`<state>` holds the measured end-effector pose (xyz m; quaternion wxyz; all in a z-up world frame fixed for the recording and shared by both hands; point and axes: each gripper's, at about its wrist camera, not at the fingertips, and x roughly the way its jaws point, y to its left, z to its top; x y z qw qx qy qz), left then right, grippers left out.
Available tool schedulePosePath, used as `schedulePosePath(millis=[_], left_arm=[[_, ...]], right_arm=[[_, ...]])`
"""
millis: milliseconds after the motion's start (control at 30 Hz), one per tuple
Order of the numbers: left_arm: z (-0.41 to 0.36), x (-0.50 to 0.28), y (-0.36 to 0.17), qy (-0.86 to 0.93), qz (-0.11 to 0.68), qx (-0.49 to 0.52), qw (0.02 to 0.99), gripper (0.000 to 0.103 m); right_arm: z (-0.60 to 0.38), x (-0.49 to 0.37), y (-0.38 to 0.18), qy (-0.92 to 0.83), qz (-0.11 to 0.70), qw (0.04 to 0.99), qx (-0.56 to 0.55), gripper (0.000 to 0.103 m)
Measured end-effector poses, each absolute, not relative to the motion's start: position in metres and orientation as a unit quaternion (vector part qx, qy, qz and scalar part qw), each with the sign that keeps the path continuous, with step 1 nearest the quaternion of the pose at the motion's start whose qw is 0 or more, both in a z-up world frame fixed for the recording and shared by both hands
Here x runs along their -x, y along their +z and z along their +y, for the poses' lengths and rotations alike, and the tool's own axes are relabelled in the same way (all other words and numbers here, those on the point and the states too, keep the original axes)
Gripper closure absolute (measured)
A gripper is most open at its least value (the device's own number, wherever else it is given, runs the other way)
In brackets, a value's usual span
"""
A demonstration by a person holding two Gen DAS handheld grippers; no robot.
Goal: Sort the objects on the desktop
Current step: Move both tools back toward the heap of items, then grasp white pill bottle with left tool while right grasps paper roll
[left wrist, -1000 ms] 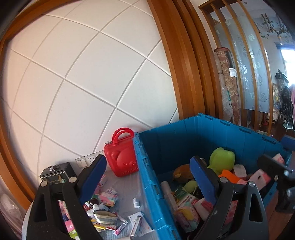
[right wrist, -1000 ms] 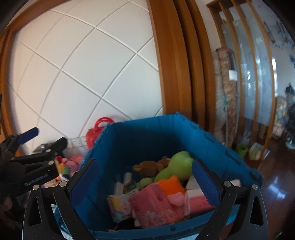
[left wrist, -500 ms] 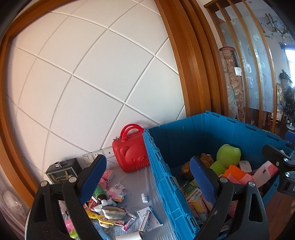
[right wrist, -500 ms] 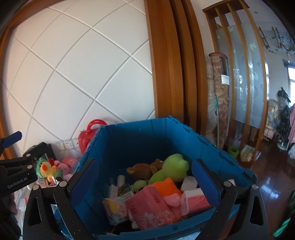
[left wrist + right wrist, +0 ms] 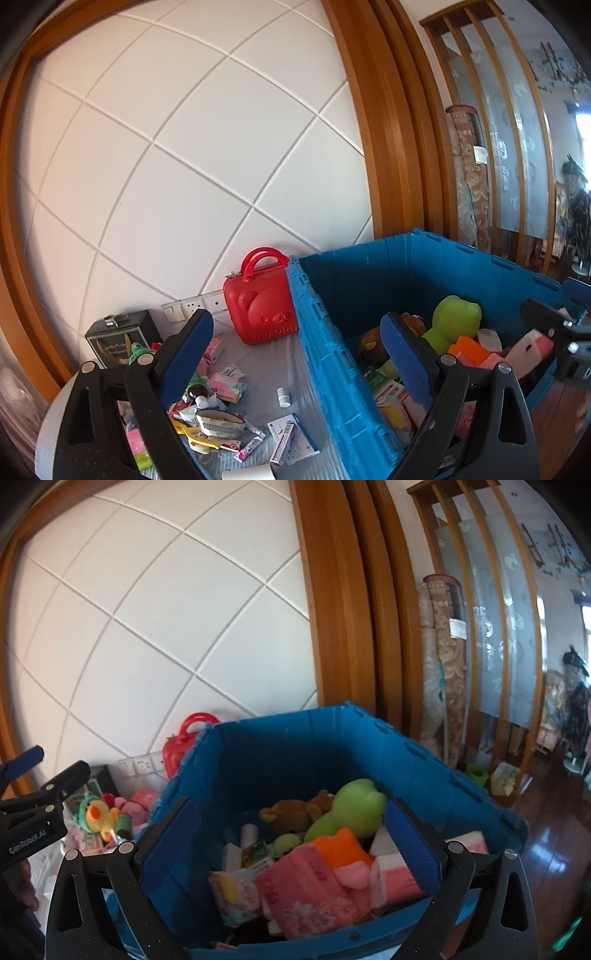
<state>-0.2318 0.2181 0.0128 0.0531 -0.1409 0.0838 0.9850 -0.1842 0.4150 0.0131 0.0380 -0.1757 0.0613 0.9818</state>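
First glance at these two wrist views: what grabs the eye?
The big blue crate, heaped with toys and packets, a green frog plush on top. Left of it, a red bear-face case stands against the white wall, with small packets and bottles scattered on the table in front.

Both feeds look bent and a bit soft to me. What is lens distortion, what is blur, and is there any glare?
Left wrist view: fisheye bows the white tiled wall and wooden frame; small clutter on the grey table stays readable. Right wrist view: same bowing; the open blue plastic crate is evenly lit, its pink packets slightly soft; window glare streaks the dark wooden floor.
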Motion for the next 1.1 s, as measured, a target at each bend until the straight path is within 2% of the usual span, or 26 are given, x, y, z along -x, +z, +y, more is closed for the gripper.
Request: schedulePosePath(millis=[267,533,767,867,1100], left_arm=[[0.120,0.216,-0.038,0.986,0.061,0.150,0.026,0.010],[-0.019,0.204,-0.095,0.974,0.084,0.209,-0.024,0.010],[-0.109,0.200,-0.151,0.955,0.125,0.267,-0.005,0.010],[-0.120,0.209,-0.169,0.948,0.129,0.289,0.022,0.010],[-0.129,0.232,-0.204,0.937,0.136,0.314,0.068,0.010]], right_arm=[[0.359,0.183,0.025,0.990,0.043,-0.002,0.137,0.000],[0.238,0.207,0.019,0.986,0.011,-0.086,0.142,0.000],[0.146,0.237,-0.029,0.967,0.000,-0.126,0.222,0.000],[0.124,0.247,-0.060,0.953,-0.006,-0.144,0.265,0.000],[0.087,0.269,-0.147,0.902,-0.088,-0.211,0.366,0.000]])
